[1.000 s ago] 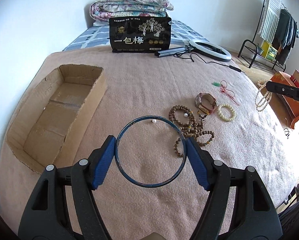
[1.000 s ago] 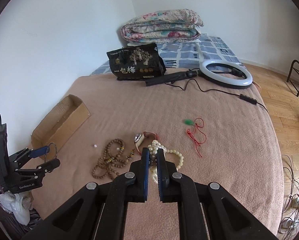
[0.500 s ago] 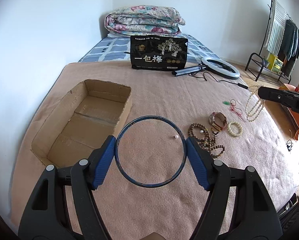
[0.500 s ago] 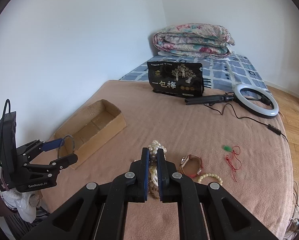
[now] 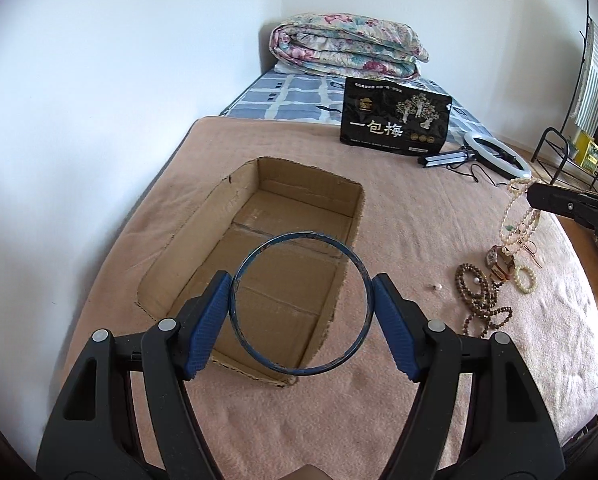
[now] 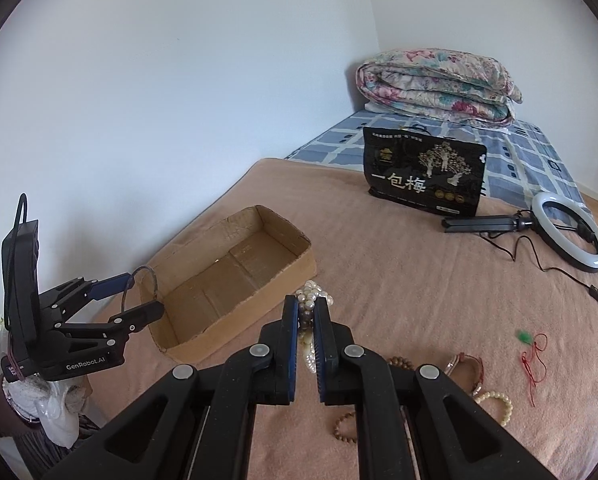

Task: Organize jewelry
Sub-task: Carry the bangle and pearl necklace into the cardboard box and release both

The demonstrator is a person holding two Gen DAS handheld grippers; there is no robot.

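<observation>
My left gripper (image 5: 301,304) is shut on a thin blue bangle (image 5: 259,356) and holds it above the near end of an open cardboard box (image 5: 203,220). It also shows in the right wrist view (image 6: 139,292). My right gripper (image 6: 306,312) is shut on a pearl necklace (image 6: 310,292) that hangs down, right of the box (image 6: 295,264); in the left wrist view the pearls (image 5: 517,216) dangle from its tip. Wooden bead strands (image 5: 479,300), a watch (image 5: 499,260) and a pale bead bracelet (image 5: 526,278) lie on the pink blanket.
A red cord with a green pendant (image 6: 533,354) lies right. A black snack bag (image 5: 395,120), a ring light (image 6: 571,236) with cable and a folded quilt (image 5: 347,52) sit farther back. The wall is left of the box. A clothes rack (image 5: 579,120) stands beyond the bed.
Both grippers have swung left toward the cardboard box. The bangle now hangs over the box's near end, and the pearl necklace has been lifted off the blanket and carried toward the box.
</observation>
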